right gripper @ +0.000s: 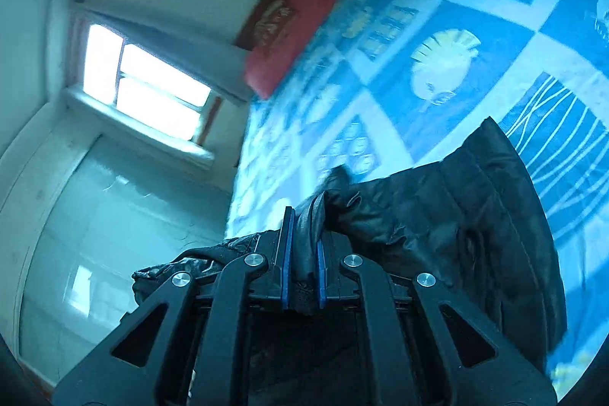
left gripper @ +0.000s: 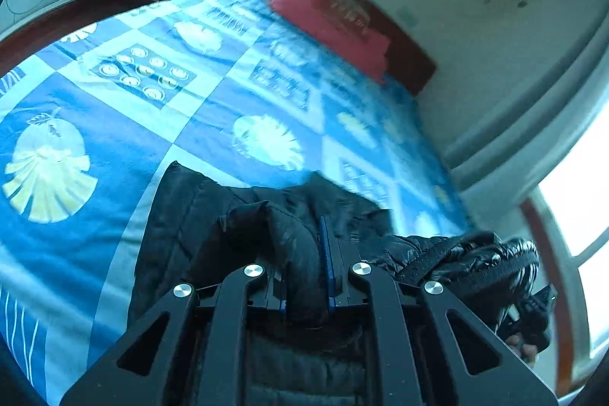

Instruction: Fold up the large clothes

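A black puffer jacket (left gripper: 213, 215) lies partly on a bed covered by a blue patterned sheet (left gripper: 114, 124). In the left wrist view my left gripper (left gripper: 304, 246) is shut on a bunched fold of the jacket, which hides most of the left finger. To the right, the jacket stretches to my right gripper (left gripper: 533, 307), seen small and blurred with a hand behind it. In the right wrist view my right gripper (right gripper: 304, 234) is shut on a thin black edge of the jacket (right gripper: 456, 215), whose body spreads right over the sheet (right gripper: 456, 25).
A red pillow (left gripper: 331, 25) leans on a dark wooden headboard (left gripper: 411, 56) at the bed's far end. White walls and a bright window (right gripper: 144, 82) flank the bed. A pale cabinet door (right gripper: 95, 234) stands below the window. The bed's near edge (left gripper: 76, 330) lies close below the left gripper.
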A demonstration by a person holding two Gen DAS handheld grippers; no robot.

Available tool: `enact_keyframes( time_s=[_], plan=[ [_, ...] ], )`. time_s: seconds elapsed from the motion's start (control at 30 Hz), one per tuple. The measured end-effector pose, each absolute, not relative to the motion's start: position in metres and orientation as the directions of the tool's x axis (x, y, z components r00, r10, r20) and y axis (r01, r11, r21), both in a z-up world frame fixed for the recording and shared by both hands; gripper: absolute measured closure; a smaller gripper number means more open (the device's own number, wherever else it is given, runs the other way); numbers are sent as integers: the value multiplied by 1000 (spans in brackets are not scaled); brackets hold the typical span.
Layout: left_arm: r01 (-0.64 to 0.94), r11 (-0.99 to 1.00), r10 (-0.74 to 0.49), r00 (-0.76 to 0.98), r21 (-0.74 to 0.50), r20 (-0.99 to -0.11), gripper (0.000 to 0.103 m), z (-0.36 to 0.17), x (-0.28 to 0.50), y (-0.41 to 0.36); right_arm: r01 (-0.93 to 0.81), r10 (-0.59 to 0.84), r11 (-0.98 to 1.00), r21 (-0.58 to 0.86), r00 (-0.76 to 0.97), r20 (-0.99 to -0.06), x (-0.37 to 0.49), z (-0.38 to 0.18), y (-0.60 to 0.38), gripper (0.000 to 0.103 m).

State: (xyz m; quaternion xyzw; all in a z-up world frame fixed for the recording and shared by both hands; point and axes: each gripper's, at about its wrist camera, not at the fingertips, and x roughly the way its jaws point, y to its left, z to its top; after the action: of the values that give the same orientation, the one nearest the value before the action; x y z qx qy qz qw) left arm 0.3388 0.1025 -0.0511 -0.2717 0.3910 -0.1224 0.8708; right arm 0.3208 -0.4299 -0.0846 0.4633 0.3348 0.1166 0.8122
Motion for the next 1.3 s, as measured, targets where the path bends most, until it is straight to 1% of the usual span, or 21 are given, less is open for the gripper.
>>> enact_keyframes(
  time_s=[0.17,0.27,0.3,0.37,0.4,0.43,0.47,0.5,0.53,0.57,0.6,0.63,0.7,0.77,0.87,1.0,1.07,1.2,1.3],
  plan=[
    [-55,858,-379,606,-511,-700,89,-98,375,96,218,472,580,785,696,-541,361,-135,-430,93],
    [-52,862,-380,590,-503,-712,89,-113,384,95,241,456,599,764,682,-572,373,-157,-428,92],
    [-45,859,-389,590,-509,-708,87,-115,386,95,242,456,594,767,684,-569,374,-161,-428,90],
    [-32,857,-399,591,-514,-701,86,-113,387,95,223,469,579,784,696,-544,372,-160,-429,80],
    [-25,854,-408,589,-520,-698,84,-110,385,97,207,479,570,795,702,-527,371,-159,-430,76],
    [-23,847,-418,589,-531,-692,80,-106,385,97,184,489,558,809,715,-500,368,-155,-431,62],
    [-18,835,-434,593,-550,-678,78,-102,382,99,168,491,553,816,726,-482,365,-149,-432,44],
    [-13,821,-451,597,-570,-663,74,-97,381,102,147,486,554,820,742,-461,361,-142,-433,39],
    [-11,810,-463,601,-586,-651,68,-93,380,102,128,483,559,819,753,-447,357,-135,-435,37],
    [-6,788,-486,608,-615,-628,63,-86,378,104,116,478,566,816,760,-439,352,-128,-436,37],
    [0,755,-516,617,-656,-594,52,-80,375,107,111,474,571,813,764,-437,348,-123,-437,37],
    [-1,725,-538,624,-689,-567,46,-76,375,108,105,470,577,810,768,-435,345,-118,-436,37],
    [-11,662,-569,643,-749,-512,43,-66,372,113,102,450,615,782,769,-454,341,-110,-432,37],
    [15,658,-570,663,-753,-486,42,-55,369,111,102,422,665,740,765,-485,343,-105,-426,37],
    [72,761,-520,661,-644,-541,41,-47,369,91,95,378,757,647,744,-551,351,-102,-406,38],
    [105,867,-433,644,-487,-631,41,-62,379,66,69,329,845,530,715,-618,366,-106,-384,41],
    [102,894,-395,636,-436,-663,41,-74,386,61,58,292,890,452,689,-663,377,-114,-371,46],
    [70,939,-305,620,-337,-723,41,-103,404,57,58,207,945,321,656,-726,394,-134,-360,46],
    [59,956,-262,611,-286,-747,41,-119,416,54,64,151,967,246,637,-756,404,-150,-356,47]
  ],
)
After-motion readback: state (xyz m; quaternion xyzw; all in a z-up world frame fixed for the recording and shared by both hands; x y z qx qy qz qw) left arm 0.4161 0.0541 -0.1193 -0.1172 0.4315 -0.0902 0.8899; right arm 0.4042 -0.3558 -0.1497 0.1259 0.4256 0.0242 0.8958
